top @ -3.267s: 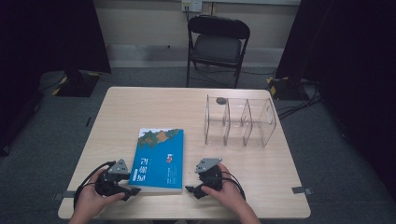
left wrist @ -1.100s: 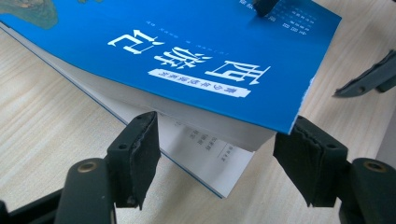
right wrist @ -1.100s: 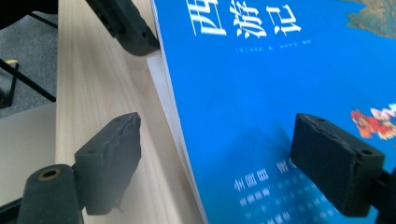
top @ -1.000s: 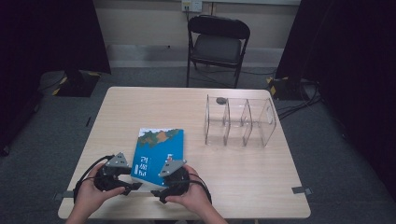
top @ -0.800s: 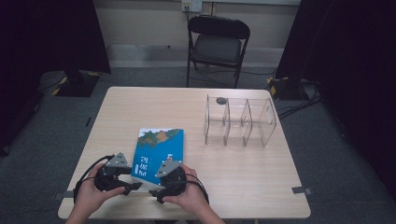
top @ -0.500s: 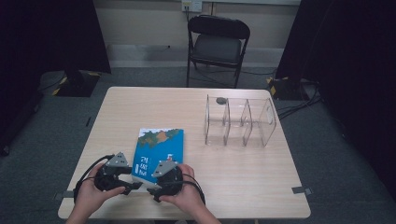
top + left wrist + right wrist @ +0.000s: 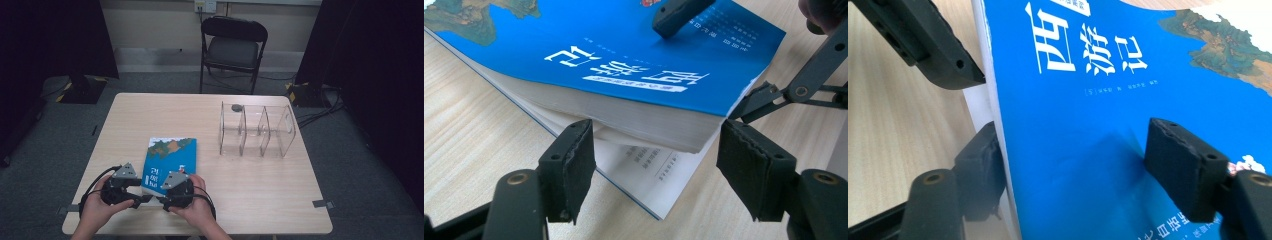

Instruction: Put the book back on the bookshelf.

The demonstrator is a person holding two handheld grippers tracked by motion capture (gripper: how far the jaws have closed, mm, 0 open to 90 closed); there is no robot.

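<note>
Both grippers at the blue book's near corner

The right gripper, jaws just closing, pinches the book; the left gripper stands open beside that corner.

Book at frame center: glossy blue paper cover, matt white page block. Tabletop: pale wood-grain laminate, smooth, matt. Claw pads: black rubbery, rough edges. Organizer, right of center: clear glossy plastic. Chair, top: dark padded seat.

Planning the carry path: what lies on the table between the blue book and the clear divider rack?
Nothing: in the high view the table is bare wood between the blue book and the clear divider rack.
</note>
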